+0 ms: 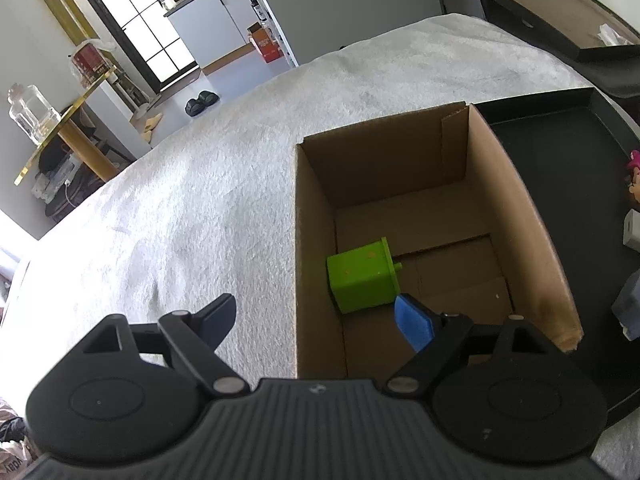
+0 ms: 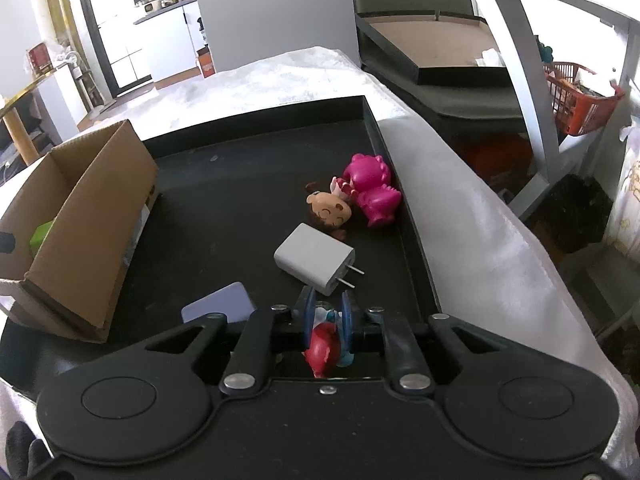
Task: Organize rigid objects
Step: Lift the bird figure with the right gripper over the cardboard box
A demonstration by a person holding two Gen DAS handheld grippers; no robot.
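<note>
The right gripper has its fingers clenched on a small red figurine (left gripper spread wide) over the cardboard box.

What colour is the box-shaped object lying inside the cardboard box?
Bright green, seen best in the left wrist view.

I'm seeing both rigs showing matte black ribbed housings, two round discs each, silver rivets shining on the black linkage arms. Left gripper is wearing blue pads on black fingers; right gripper likewise. Black glove is peeking out behind the right housing's corner.
</note>
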